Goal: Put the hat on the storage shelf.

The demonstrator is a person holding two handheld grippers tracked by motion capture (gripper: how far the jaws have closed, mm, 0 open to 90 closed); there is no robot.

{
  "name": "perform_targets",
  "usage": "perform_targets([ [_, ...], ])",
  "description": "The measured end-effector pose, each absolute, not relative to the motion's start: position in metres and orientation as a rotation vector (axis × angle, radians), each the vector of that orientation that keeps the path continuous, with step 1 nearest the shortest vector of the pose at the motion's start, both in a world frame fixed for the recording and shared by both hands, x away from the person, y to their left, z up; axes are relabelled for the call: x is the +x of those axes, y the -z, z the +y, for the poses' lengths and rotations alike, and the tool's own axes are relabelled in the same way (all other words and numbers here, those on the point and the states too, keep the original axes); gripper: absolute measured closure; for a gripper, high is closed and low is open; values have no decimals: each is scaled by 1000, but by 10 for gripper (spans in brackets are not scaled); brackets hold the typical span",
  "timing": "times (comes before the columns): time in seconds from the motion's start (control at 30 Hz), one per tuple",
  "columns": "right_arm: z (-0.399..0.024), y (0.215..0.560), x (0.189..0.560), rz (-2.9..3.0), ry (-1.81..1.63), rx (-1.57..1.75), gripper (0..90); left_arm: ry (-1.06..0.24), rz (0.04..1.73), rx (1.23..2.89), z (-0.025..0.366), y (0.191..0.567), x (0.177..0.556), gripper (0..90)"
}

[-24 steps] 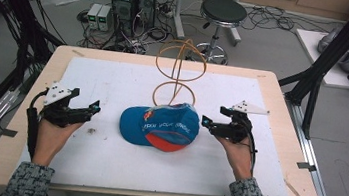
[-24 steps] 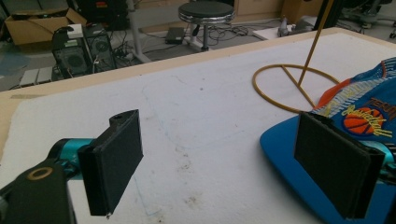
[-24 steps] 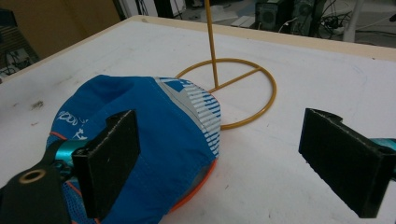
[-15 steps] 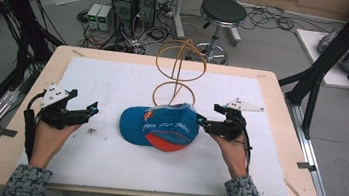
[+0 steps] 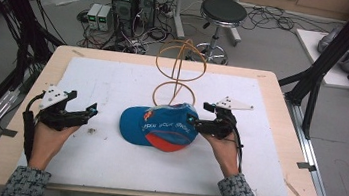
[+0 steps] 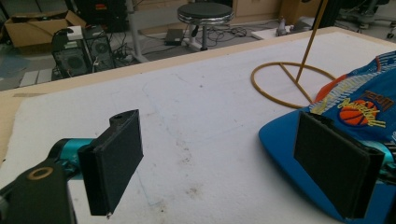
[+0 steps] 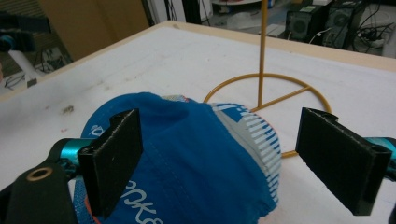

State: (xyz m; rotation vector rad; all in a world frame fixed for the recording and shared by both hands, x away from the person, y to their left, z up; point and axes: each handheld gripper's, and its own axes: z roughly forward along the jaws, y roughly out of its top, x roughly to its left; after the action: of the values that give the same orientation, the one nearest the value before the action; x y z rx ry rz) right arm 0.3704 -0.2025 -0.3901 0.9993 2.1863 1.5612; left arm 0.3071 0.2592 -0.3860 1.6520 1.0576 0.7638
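Straddling the blue cap's crown, the right gripper gaped, unclenched; bare white mat lay beyond, wire stand ahead.

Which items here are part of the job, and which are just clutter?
In play:
blue cap
wire hat stand
right hand-held gripper, open at the cap
left hand-held gripper, open

Lying about:
black stool
computer towers on the floor
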Motion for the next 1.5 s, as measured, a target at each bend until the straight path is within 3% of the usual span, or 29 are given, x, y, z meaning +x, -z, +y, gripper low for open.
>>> perform_targets([
  [0.37,-185,397,376,2224,-1544,945,158,-781,1072,1642,266,386,301,167],
  [0.53,-180,400,377,2251,-1529,909,248,-787,1077,1640,268,387,299,167],
  [0.63,-178,399,375,2256,-1522,870,356,-790,1080,1637,269,387,298,167],
  [0.9,-174,401,374,2277,-1492,850,496,-792,1083,1635,269,387,297,167],
  [1.03,-174,401,373,2290,-1475,843,639,-790,1082,1639,269,387,298,168],
  [1.1,-173,402,373,2291,-1472,839,669,-789,1082,1639,269,387,298,169],
  [1.13,-173,403,371,2282,-1483,831,737,-789,1082,1638,269,387,298,169],
  [1.3,-173,402,368,2285,-1494,838,827,-790,1084,1634,269,387,298,169],
  [1.5,-172,392,362,2284,-1530,857,868,-786,1083,1626,269,386,300,171],
])
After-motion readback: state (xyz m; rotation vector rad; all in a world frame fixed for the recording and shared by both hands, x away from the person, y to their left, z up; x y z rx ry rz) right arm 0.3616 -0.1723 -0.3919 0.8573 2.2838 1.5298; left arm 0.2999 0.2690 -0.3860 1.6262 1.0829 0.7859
